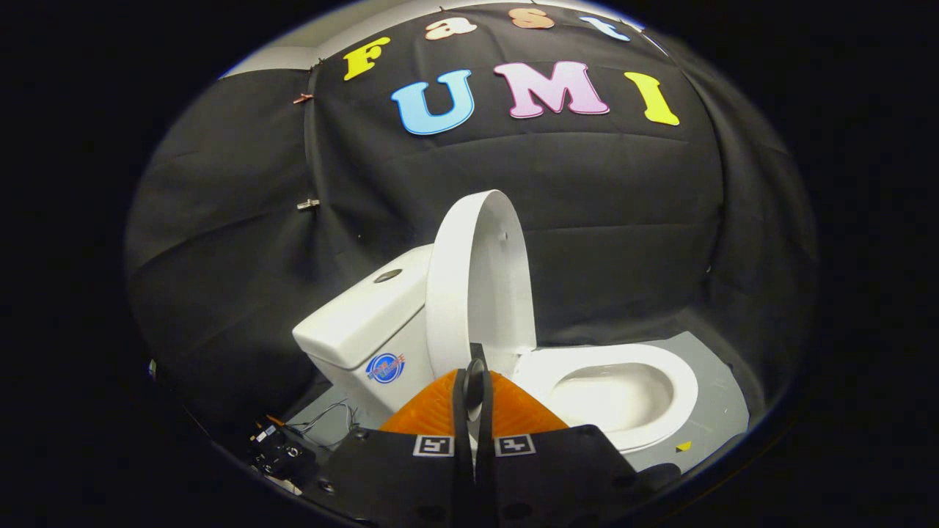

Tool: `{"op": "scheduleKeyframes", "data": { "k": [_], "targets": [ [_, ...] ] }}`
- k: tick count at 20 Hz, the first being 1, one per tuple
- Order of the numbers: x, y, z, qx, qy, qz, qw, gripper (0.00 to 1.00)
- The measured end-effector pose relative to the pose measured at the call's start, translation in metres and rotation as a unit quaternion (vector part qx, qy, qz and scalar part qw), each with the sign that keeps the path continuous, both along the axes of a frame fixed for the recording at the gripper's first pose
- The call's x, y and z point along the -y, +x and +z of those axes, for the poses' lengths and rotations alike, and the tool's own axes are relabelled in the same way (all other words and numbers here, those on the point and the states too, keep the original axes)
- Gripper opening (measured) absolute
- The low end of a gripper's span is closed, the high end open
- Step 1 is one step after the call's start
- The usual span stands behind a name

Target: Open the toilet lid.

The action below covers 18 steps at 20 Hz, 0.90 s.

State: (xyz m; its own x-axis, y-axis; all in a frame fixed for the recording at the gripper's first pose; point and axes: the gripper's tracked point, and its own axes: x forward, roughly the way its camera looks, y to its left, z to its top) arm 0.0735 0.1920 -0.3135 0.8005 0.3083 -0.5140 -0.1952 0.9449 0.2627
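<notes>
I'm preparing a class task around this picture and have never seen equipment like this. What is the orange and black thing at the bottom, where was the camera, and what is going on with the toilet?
The camera rides on a hand-held tool, a two-finger gripper that a person carries; there is no robot arm. It looks forward along the fingers, and its fisheye lens bends the scene into a round shape. The orange ribbed fingers sit on black plates at the bottom of the view. They are pressed together, with nothing between them.

Just beyond the fingertips stands a white toilet. Its lid is already raised, standing upright against the tank, which has a flush button on top. The seat and bowl lie open. The toilet stands on a grey floor panel, with a small black device with wires beside the tank's base. Black cloth forms the booth's wall behind.
</notes>
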Motion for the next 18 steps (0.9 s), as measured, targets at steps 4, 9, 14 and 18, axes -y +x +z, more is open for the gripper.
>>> {"op": "scheduleKeyframes", "data": {
  "k": [4, 9, 14, 18],
  "targets": [
    [-0.017, 0.000, -0.001, 0.002, 0.000, 0.014, 1.000, 0.05],
    [-0.037, 0.001, -0.002, 0.003, -0.004, 0.033, 0.999, 0.05],
    [-0.053, 0.001, -0.004, 0.003, -0.012, 0.048, 0.999, 0.05],
    [-0.063, 0.000, -0.005, 0.009, -0.018, 0.063, 0.998, 0.12]
  ]
}}
